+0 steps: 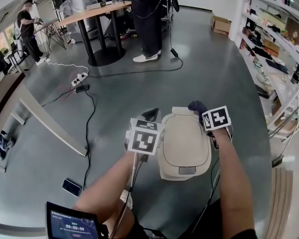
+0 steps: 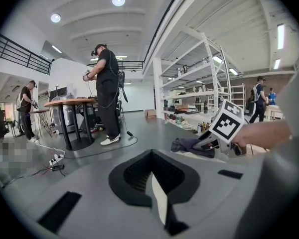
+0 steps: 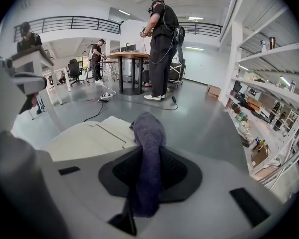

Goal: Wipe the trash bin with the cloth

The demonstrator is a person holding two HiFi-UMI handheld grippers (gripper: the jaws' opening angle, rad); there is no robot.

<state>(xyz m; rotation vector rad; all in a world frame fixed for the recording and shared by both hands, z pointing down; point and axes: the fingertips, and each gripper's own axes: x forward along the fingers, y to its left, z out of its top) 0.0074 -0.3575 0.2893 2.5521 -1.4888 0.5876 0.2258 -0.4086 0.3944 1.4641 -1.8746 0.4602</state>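
Right claw (image 3: 148,176) pinches cloth (image 3: 148,133) — at bin (image 3: 84,141) corner.

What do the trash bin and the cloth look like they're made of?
Trash bin: probably moulded plastic, cream, with a smooth satin finish. The signs are its even colour, rounded edges and crisp panel seams on the lid.

Cloth: soft, dark purple-blue textile with a fuzzy, nappy surface, and it bunches and folds limply. It may be microfibre or terry, but the weave is too fine to tell.
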